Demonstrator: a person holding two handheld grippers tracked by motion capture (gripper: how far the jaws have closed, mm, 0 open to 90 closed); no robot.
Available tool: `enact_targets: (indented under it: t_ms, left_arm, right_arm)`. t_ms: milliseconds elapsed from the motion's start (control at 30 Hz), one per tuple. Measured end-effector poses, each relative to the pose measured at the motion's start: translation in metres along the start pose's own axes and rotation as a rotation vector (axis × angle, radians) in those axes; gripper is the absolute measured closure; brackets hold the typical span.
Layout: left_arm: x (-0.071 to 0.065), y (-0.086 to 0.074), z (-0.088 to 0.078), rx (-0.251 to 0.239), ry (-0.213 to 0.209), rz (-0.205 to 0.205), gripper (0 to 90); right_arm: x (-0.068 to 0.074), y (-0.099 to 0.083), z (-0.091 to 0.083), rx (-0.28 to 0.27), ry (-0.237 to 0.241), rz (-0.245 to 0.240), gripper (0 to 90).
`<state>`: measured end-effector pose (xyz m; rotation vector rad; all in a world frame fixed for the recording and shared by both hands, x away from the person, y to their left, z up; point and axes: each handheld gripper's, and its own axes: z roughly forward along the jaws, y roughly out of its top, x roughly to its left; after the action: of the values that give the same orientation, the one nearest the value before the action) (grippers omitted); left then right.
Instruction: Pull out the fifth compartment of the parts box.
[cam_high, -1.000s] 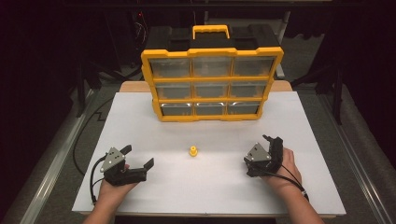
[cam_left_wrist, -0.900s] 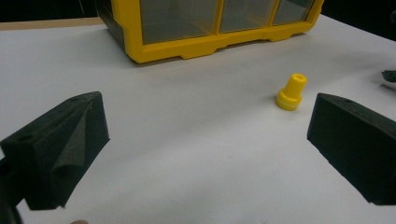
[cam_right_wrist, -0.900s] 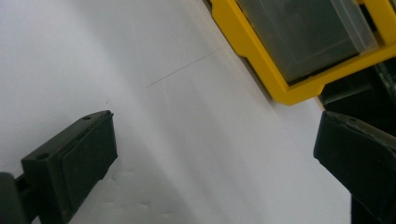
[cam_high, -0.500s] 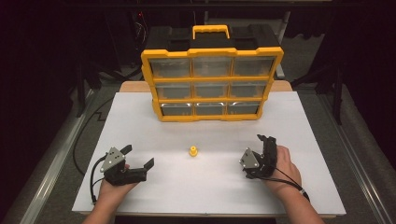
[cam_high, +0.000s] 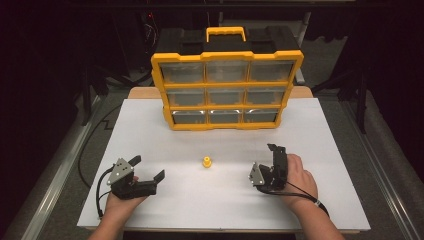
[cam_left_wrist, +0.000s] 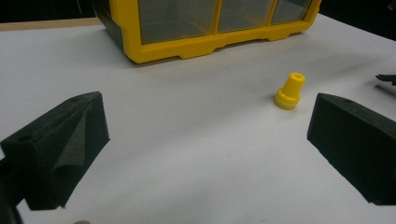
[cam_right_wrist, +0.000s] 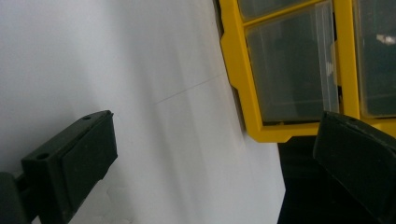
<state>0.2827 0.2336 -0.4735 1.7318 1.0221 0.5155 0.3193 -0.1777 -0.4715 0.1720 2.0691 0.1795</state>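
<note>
A small yellow peg (cam_high: 206, 161) stands upright on the white table top (cam_high: 320, 125), midway between my two grippers. My left gripper (cam_high: 147, 168) rests at the front left, open and empty, held by a hand. In the left gripper view the peg (cam_left_wrist: 290, 91) stands ahead of the wide-apart jaws of the left gripper (cam_left_wrist: 210, 116), nearer the right one. My right gripper (cam_high: 276, 152) is at the front right, rolled onto its side and pointing toward the back. In its own view the right gripper (cam_right_wrist: 215, 135) is open with nothing between the jaws.
A yellow organizer (cam_high: 227, 90) with clear drawers and a top handle stands upright at the back centre; its lower corner (cam_right_wrist: 289, 70) shows ahead of the right gripper. Its base (cam_left_wrist: 205, 32) lies beyond the peg. Dark floor surrounds the table.
The right gripper has shifted left toward the table's middle and rolled onto its side. The left gripper and the peg have stayed put.
</note>
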Motion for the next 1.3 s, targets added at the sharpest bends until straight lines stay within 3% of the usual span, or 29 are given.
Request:
enact_targets:
  t_ms: [300,367,567,667,967,1000,1067,1200,1300]
  left_arm:
    - [-0.002,0.000,0.000,-0.001,0.000,0.009,0.2]
    - [-0.002,-0.001,0.000,-0.002,0.002,0.013,0.1]
    - [-0.002,-0.001,0.001,-0.010,-0.004,0.019,0.1]
    - [-0.002,-0.001,0.001,-0.009,-0.004,0.012,0.1]
    - [-0.001,-0.001,0.001,-0.012,-0.011,0.012,0.1]
    - [-0.001,-0.001,0.002,-0.017,-0.013,0.013,0.1]
    - [-0.001,-0.001,0.002,-0.019,-0.017,0.017,0.1]
    - [-0.001,-0.001,0.002,-0.018,-0.022,0.016,0.2]
    - [-0.002,-0.001,0.001,-0.011,-0.015,0.015,0.1]
  right_arm:
    - [0.004,0.012,0.003,0.013,-0.022,-0.097,0.1]
    - [0.006,0.015,0.004,0.016,-0.026,-0.088,0.2]
    - [0.006,0.026,0.009,0.013,-0.057,-0.141,1.7]
    - [0.008,0.030,0.011,0.024,-0.052,-0.145,3.8]
    - [0.004,0.042,0.018,0.012,-0.118,-0.145,16.3]
    - [0.006,0.042,0.020,0.014,-0.124,-0.122,17.0]
    - [0.004,0.044,0.022,0.012,-0.138,-0.145,19.4]
    - [0.001,0.050,0.025,0.008,-0.164,-0.135,23.1]
    - [-0.003,0.055,0.027,0.007,-0.161,-0.130,26.0]
